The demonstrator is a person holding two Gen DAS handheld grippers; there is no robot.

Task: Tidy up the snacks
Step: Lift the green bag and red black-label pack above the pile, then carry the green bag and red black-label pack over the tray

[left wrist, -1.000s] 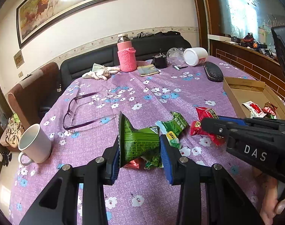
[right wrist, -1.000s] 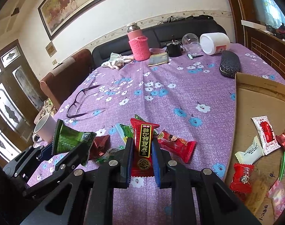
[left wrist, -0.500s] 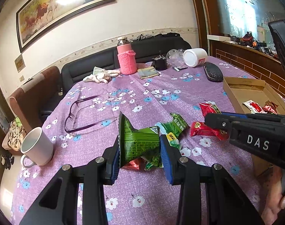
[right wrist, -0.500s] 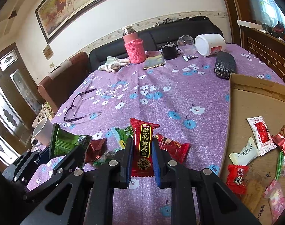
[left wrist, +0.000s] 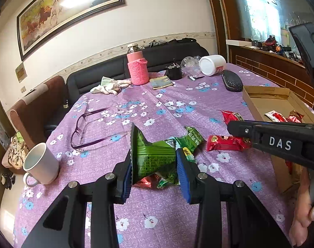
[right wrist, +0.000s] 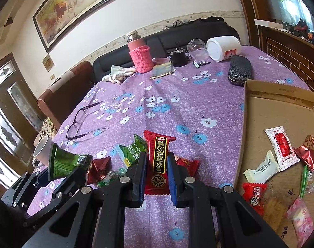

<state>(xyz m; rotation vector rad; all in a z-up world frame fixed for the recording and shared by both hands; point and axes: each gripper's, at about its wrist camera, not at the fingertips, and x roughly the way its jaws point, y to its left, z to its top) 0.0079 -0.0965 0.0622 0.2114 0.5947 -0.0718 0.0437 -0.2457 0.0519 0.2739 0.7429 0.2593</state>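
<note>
Both hands are loaded. The left gripper [left wrist: 155,165] has its blue pads closed onto a green snack packet [left wrist: 152,155], lifted clear of the purple flowered tablecloth [left wrist: 167,111] near the table's front edge; the right gripper [right wrist: 156,171] pinches a red snack packet [right wrist: 158,157] by its sides, with its top and bottom ends sticking out past the pads. Both look like thin crinkly film wrappers, feather-light and slippery, and the green one is already buckled under the squeeze, so I'd judge a hold across the flat middle safer than one on a sealed fin, and gentle if the contents are brittle. The cardboard box [right wrist: 281,95] sits at the table's right edge with several wrapped sweets inside, and more packets lie loose on the cloth between the two tools. Readable writing is scarce: "DAS" in white on the right tool's body, a QR square on the green packet, and a gold-on-black strip of Chinese characters down the red one that I cannot make out.
</note>
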